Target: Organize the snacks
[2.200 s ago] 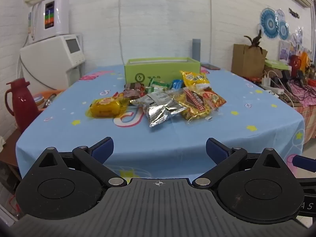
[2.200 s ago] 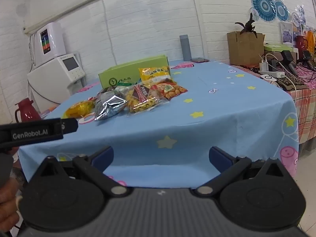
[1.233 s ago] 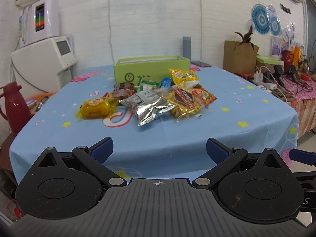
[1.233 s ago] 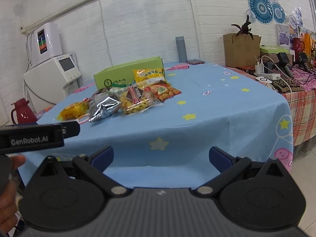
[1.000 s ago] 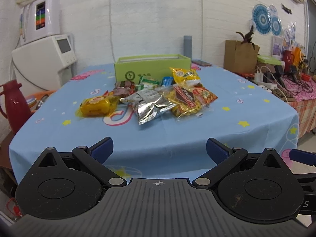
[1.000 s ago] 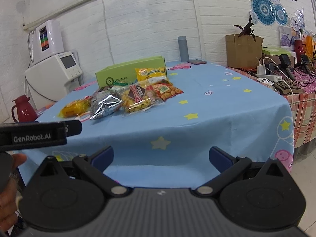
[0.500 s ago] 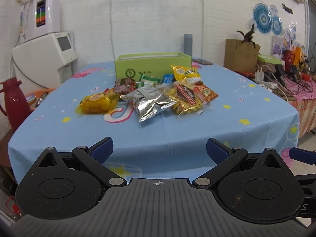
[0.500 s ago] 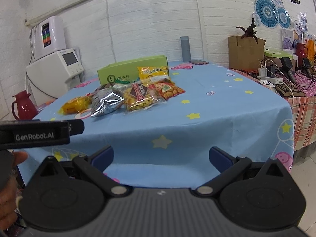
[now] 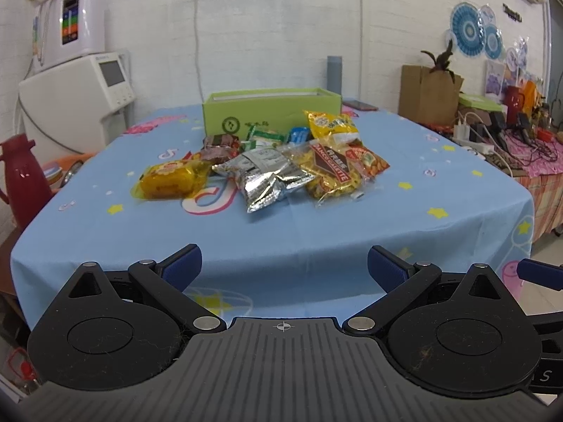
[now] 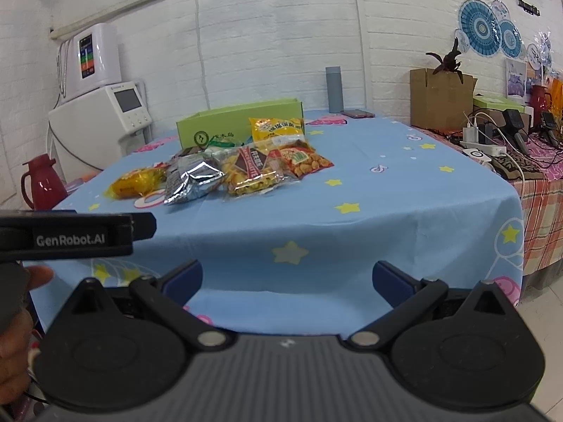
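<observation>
The snack packets lie heaped near the middle of the worktop (image 9: 316, 239), just in front of the open green box (image 9: 271, 112): a yellow cake pack (image 9: 169, 181) at the left, a silver foil bag (image 9: 267, 179) in the middle, a clear galette bag (image 9: 330, 172) and a yellow bag (image 9: 330, 125) to the right. They look light, soft and crinkly, with slick film likely to slip, so a pinch on a crimped end seam seems safest; biscuits inside could crush. The left hand-held gripper (image 9: 283, 263) and the right hand-held gripper (image 10: 286, 277) both gape wide with nothing between the fingers, short of the worktop's near edge. Bare blue cloth surrounds the heap, most of it to the right, and the draped front edge is the only obstacle on the way in.
</observation>
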